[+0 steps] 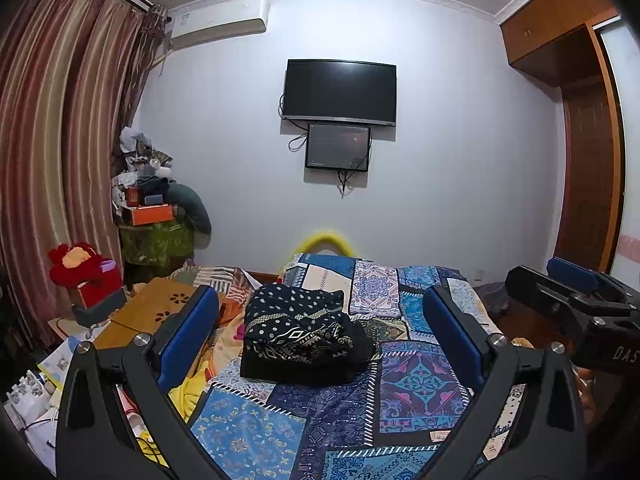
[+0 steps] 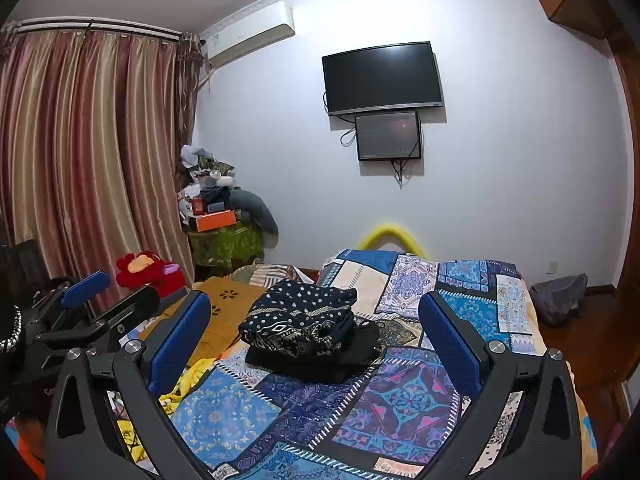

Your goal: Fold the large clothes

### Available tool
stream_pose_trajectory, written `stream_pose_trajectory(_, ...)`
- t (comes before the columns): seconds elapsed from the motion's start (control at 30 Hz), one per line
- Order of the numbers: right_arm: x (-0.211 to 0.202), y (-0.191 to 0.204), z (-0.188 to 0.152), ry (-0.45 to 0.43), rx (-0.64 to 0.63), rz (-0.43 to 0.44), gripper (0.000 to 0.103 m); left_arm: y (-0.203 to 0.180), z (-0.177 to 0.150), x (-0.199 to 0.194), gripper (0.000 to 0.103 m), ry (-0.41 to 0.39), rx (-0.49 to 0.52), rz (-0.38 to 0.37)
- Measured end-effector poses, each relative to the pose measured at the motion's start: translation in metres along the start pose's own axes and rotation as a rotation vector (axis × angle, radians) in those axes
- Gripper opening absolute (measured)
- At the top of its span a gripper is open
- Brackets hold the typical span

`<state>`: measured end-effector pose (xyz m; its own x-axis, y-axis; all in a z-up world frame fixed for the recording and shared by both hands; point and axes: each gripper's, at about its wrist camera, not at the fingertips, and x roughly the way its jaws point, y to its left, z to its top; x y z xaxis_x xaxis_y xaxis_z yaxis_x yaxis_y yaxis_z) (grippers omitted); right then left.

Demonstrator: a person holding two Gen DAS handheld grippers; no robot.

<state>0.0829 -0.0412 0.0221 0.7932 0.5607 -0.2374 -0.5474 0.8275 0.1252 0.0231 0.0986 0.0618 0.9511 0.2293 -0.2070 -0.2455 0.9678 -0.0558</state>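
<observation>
A folded stack of dark clothes [image 1: 298, 338] lies on the bed's patchwork blue cover [image 1: 416, 392]: a navy garment with white dots and a diamond band sits on top of plain black pieces. My left gripper [image 1: 320, 320] is open, held above the bed in front of the stack, touching nothing. In the right wrist view the same stack [image 2: 308, 332] rests ahead of my right gripper [image 2: 316, 320], also open and empty. The right gripper [image 1: 576, 300] shows at the right edge of the left wrist view; the left gripper [image 2: 88, 300] shows at the left of the right wrist view.
A wooden lap desk [image 1: 156, 308] and a yellow cloth [image 1: 192, 392] lie left of the cover. A red plush toy [image 1: 80, 264] and a cluttered corner stand [image 1: 152, 208] sit by the curtains. A TV [image 1: 340, 92] hangs on the far wall. A dark bag [image 2: 560, 296] lies on the floor right.
</observation>
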Motion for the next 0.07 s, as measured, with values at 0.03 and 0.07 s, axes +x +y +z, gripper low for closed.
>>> stream_pose_trajectory(0.03,0.0002,0.0006,0.0000,0.001,0.000,0.000,0.103,0.0000,-0.0005,-0.0007,0.102,0.000,-0.002,0.000)
stream_pose_trajectory(0.07,0.0009,0.0007,-0.0005,0.001,0.000,-0.002,0.103,0.0004,-0.0009,-0.0012,0.102,0.001,-0.004,-0.001)
